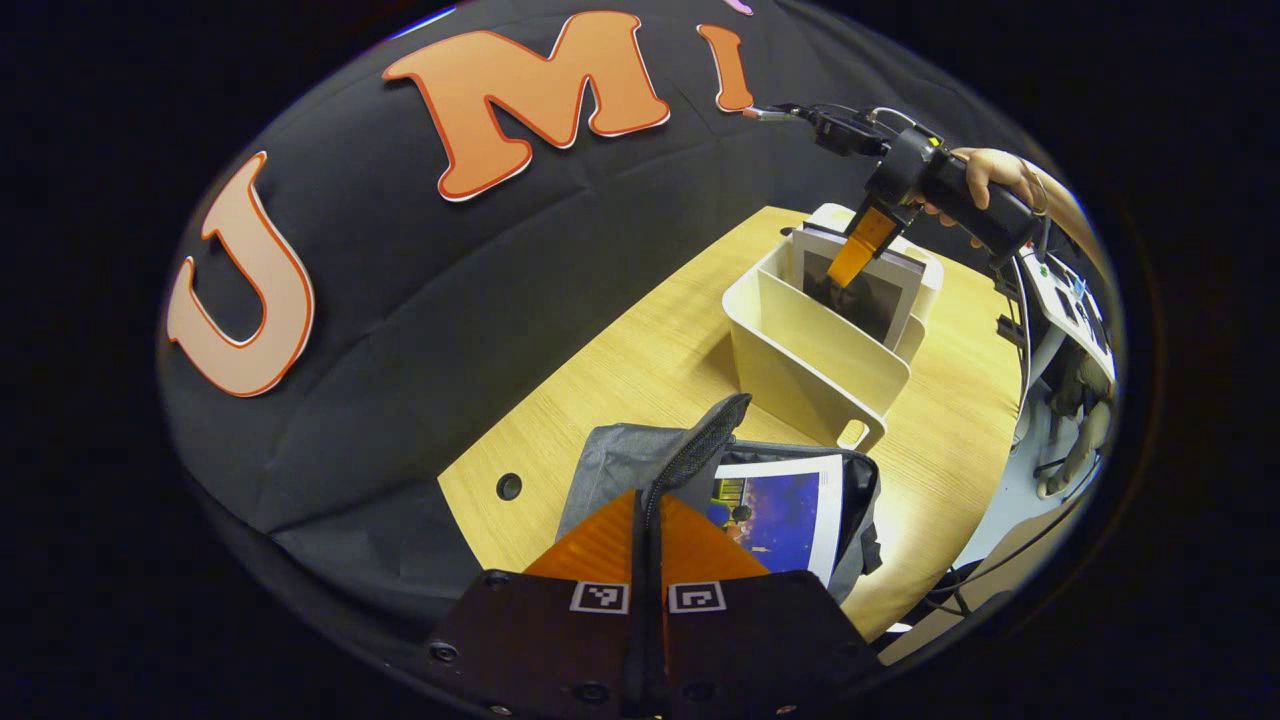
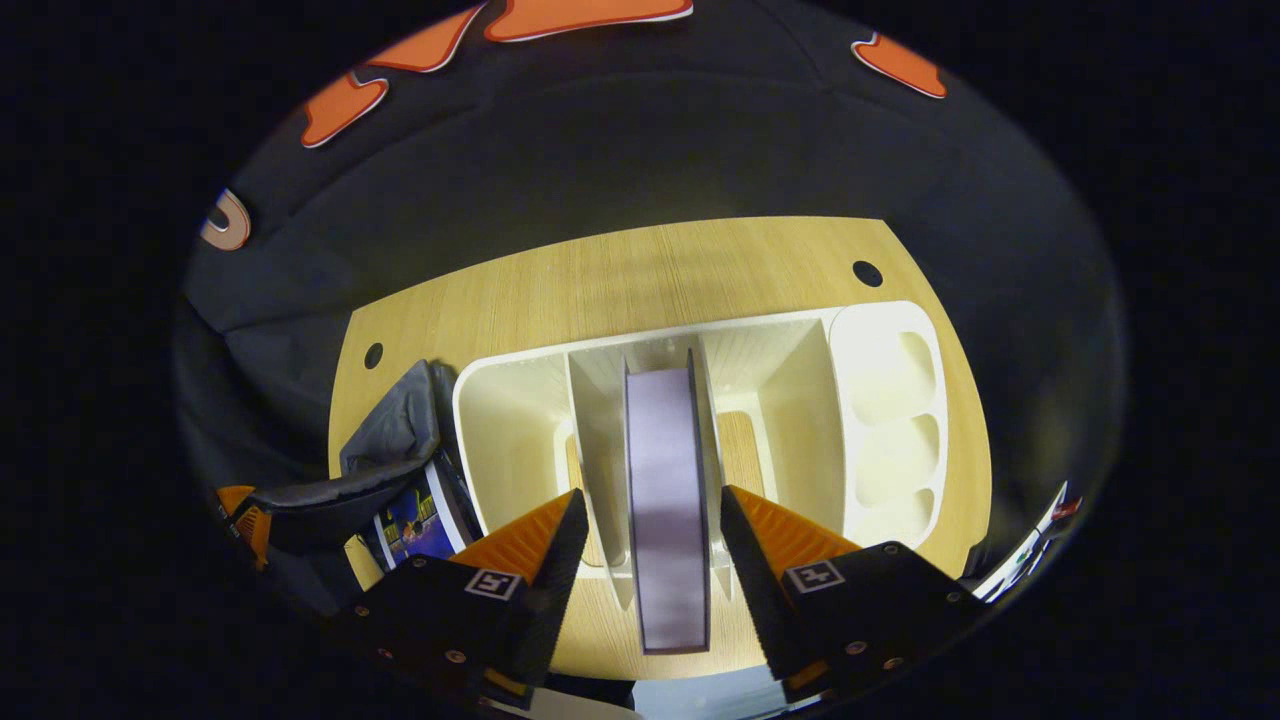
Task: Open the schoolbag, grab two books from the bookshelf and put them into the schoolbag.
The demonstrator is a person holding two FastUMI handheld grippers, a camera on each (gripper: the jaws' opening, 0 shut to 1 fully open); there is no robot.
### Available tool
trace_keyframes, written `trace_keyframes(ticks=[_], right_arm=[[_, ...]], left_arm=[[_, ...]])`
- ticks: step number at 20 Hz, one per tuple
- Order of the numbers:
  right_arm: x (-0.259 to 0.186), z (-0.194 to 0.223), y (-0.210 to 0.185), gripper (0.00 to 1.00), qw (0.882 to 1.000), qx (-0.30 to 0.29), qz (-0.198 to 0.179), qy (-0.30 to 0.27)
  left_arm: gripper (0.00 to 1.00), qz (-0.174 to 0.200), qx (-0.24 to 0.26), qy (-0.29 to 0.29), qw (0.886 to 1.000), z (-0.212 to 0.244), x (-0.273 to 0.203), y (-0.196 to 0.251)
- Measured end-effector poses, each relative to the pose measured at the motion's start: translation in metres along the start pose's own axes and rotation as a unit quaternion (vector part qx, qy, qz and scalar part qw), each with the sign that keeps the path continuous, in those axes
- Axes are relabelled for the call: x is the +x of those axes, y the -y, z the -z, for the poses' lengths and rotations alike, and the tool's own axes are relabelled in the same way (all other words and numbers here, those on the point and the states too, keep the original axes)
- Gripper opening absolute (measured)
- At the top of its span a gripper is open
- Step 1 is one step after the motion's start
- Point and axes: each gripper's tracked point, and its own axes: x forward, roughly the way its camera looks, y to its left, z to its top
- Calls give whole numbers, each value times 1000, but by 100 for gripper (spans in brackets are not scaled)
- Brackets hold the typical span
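The grey schoolbag point(image 1: 620, 460) lies open on the wooden table with a blue-covered book point(image 1: 785, 510) inside. My left gripper point(image 1: 647, 500) is shut on the bag's black mesh strap point(image 1: 700, 445), holding it up. Beyond stands the white bookshelf point(image 1: 800, 350) with a dark-covered book point(image 1: 870, 295) upright in it. A hand holds my right gripper point(image 1: 860, 245) over that book. In the right gripper view, the right gripper point(image 2: 650, 493) is open, its fingers on either side of the book point(image 2: 665, 440) in the bookshelf point(image 2: 500, 420). The schoolbag point(image 2: 390, 420) and blue book point(image 2: 420, 520) lie at lower left.
The table point(image 2: 650, 270) has a small round hole near each back corner. The shelf's right end has several shallow round pockets point(image 2: 890, 420). Past the table's far edge stands white equipment with cables point(image 1: 1070, 300).
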Motion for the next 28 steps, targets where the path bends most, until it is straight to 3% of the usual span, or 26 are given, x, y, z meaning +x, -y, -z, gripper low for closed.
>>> trace_keyframes(ticks=[1, 4, 5, 6, 11, 20, 28], right_arm=[[3, 0, 1, 75, 1000, 4, 3, -6], [7, -1, 6, 39, 1000, 10, 9, -14], [7, -2, 7, 47, 1000, 10, 9, -13], [6, -2, 8, 35, 1000, 13, 9, -13], [-25, -11, 10, 33, 1000, 13, 12, 14], [-150, -26, -9, 33, 993, -9, 28, 114], [-241, 24, -46, 33, 975, 83, -83, 189]], left_arm=[[1, 0, -2, 0, 1000, -1, 0, 0], [0, 1, -2, -4, 1000, 1, 2, -1], [1, 2, -1, -4, 1000, 1, 2, 0], [1, 3, -1, -4, 1000, 1, 1, 0], [1, 7, -1, -3, 1000, 2, 2, -1], [1, 25, 5, 10, 1000, 0, 6, 1], [1, 32, 25, 16, 999, -6, 11, -3]])
